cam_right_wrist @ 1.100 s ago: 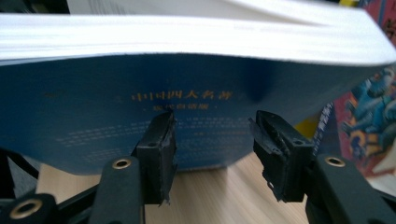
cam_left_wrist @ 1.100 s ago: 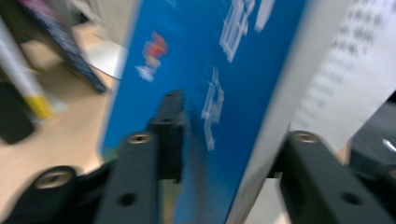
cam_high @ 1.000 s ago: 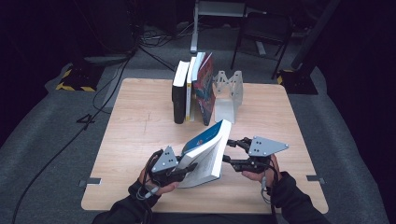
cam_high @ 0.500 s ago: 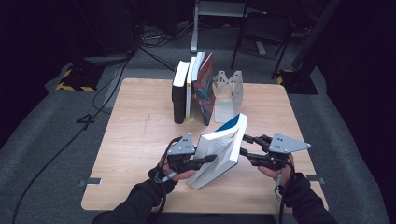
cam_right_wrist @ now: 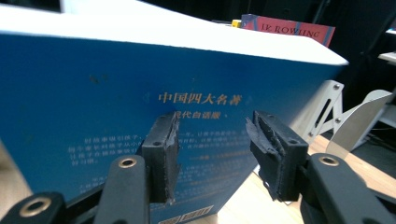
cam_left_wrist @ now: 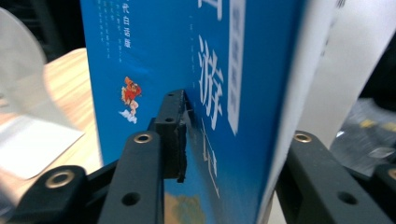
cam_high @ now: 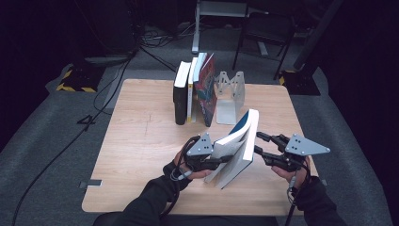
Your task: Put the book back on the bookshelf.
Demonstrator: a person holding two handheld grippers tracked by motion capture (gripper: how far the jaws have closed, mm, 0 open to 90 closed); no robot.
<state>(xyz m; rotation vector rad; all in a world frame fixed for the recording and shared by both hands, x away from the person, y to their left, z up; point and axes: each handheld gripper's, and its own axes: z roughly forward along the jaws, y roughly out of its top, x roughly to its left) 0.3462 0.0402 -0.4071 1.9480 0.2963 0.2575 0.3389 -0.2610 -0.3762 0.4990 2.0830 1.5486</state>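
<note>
Tilted blue book (cam_high: 235, 146) stands steeper; left gripper (cam_high: 221, 160) jaws just opened.

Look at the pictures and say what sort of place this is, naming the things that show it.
Probably a recording studio or lab, not a home: a lone wooden table on grey carpet, dark surroundings, cables on the floor, and upright books beside a metal bookend.

On the wooden counter (cam_high: 141, 141), toward twelve o'clock, a row of books (cam_high: 194, 92) stands upright: a black-spined one at the left, a white one next, then a red-covered one leaning slightly. Just beside them at three o'clock stands a pale metal bookend (cam_high: 229, 96). Beyond the counter, cables (cam_high: 141, 42) trail across the grey floor (cam_high: 42, 141).
</note>
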